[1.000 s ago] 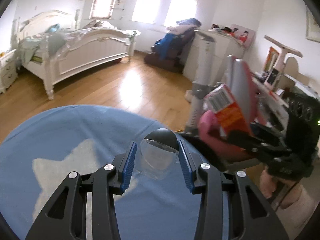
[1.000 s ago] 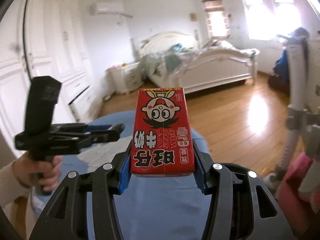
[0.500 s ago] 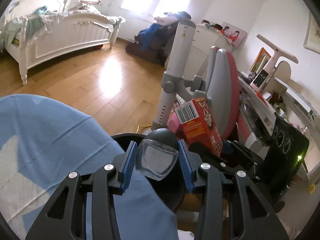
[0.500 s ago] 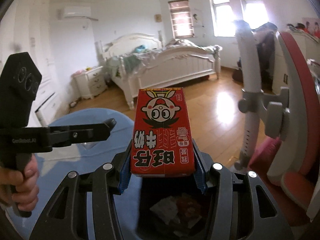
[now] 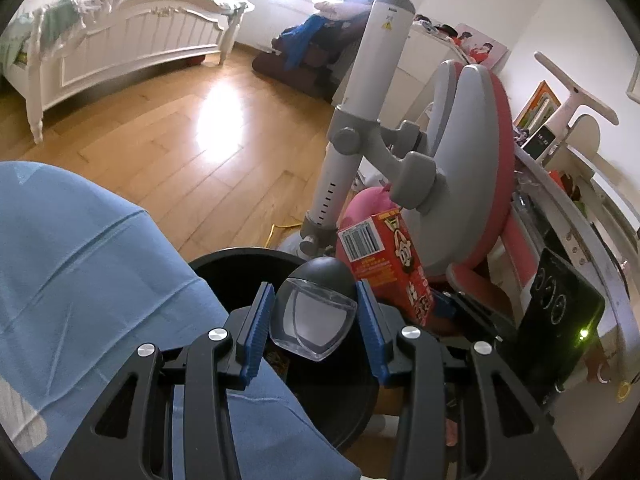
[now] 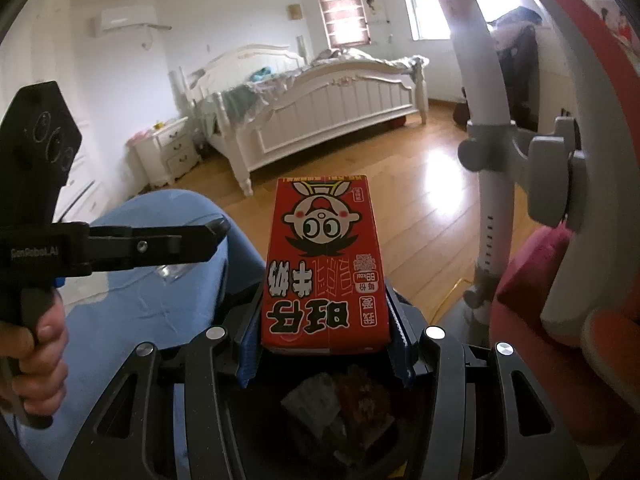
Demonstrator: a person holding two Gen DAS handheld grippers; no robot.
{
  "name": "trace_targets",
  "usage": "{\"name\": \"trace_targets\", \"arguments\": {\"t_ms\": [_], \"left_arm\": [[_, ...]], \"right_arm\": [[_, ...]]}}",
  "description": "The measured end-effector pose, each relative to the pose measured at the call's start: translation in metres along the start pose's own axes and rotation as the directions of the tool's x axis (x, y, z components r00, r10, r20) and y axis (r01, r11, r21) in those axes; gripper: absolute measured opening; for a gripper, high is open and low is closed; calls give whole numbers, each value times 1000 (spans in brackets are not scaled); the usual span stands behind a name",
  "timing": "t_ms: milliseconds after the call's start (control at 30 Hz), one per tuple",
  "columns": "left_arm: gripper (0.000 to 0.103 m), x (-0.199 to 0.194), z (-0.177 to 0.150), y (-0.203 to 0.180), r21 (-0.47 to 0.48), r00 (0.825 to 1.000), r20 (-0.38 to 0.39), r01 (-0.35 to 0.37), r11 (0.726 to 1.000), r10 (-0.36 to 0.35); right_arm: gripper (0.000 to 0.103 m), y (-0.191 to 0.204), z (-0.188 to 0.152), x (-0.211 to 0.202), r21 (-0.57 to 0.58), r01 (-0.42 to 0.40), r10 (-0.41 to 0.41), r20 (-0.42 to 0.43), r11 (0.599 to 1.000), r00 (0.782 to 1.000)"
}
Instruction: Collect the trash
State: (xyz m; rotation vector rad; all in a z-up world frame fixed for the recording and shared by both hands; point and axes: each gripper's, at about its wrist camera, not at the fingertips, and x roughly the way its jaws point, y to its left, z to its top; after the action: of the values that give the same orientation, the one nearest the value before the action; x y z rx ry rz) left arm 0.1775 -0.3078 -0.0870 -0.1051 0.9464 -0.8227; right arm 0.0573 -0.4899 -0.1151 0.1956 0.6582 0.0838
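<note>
Both my grippers over bin (image 5: 224,264): left gripper (image 5: 314,320) clamps clear cup (image 5: 312,326), right gripper (image 6: 324,344) clamps red carton (image 6: 326,268); wrappers (image 6: 340,404) inside bin.

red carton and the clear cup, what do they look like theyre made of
Carton: looks like coated paperboard, with folded edges, a glossy printed face and a barcode panel. Cup: seems thin clear plastic, see-through with a shiny rim; glass is less likely but can't be excluded.

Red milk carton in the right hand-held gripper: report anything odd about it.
The red milk carton is held upside down: its cartoon face and characters read inverted. It looks undented and unspilled, clamped in the right hand-held gripper above the black bin of trash.
</note>
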Motion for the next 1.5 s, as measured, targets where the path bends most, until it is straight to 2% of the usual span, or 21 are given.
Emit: {"name": "trace_targets", "arguments": {"t_ms": [333,400,467,500,533,633,733,833,967,1000,1033,1100,1200,1233,1433,1500], "left_arm": [[42,21,5,0,-7,999,-31,8,1000,-8],[44,22,6,-1,2,999,-33,-15,1000,15],[53,21,5,-2,13,999,-35,-41,999,42],[69,19,5,-2,13,998,-32,-49,999,50],[81,13,4,-2,10,998,-12,-63,998,63],[87,-4,1,0,1,997,33,-68,998,68],[88,-25,-5,6,-21,996,55,-66,998,67],[91,-51,-14,11,-33,994,81,-76,997,78],[92,-99,-31,23,-46,980,147,-130,990,135],[92,-113,-37,27,-55,972,168,-156,986,164],[97,-128,-45,31,-64,961,192,-191,980,200],[98,-152,-57,38,-75,928,239,-277,958,287],[98,-190,-81,56,-90,859,273,-426,900,433],[98,-206,-91,65,-110,828,282,-473,874,484],[98,-273,-134,112,-261,696,302,-596,759,651],[98,-289,-147,123,-299,661,309,-615,729,684]], "right_arm": [[52,-3,0,13,9,-9,9,-34,1000,999],[53,-4,0,15,11,-6,7,-41,1000,999],[61,-4,1,14,13,2,-1,-45,1000,999],[68,-5,0,13,15,3,-2,-42,1000,999],[75,-5,0,11,18,4,-3,-38,1000,999],[77,-4,-1,4,24,7,-7,-38,1000,999],[79,2,-1,-3,24,0,1,-43,1000,999],[80,19,2,-13,0,-15,15,-41,1000,999],[82,54,6,-26,-49,-51,49,-36,998,998],[83,66,8,-30,-65,-65,63,-36,996,997],[84,80,10,-34,-85,-84,81,-37,993,996],[85,103,13,-41,-114,-117,113,-35,987,993],[88,141,19,-52,-152,-171,168,-30,973,985],[89,158,21,-54,-164,-197,195,-30,967,980],[92,245,26,-62,-212,-315,314,-39,925,949],[93,273,27,-65,-217,-356,358,-35,909,933]]}}
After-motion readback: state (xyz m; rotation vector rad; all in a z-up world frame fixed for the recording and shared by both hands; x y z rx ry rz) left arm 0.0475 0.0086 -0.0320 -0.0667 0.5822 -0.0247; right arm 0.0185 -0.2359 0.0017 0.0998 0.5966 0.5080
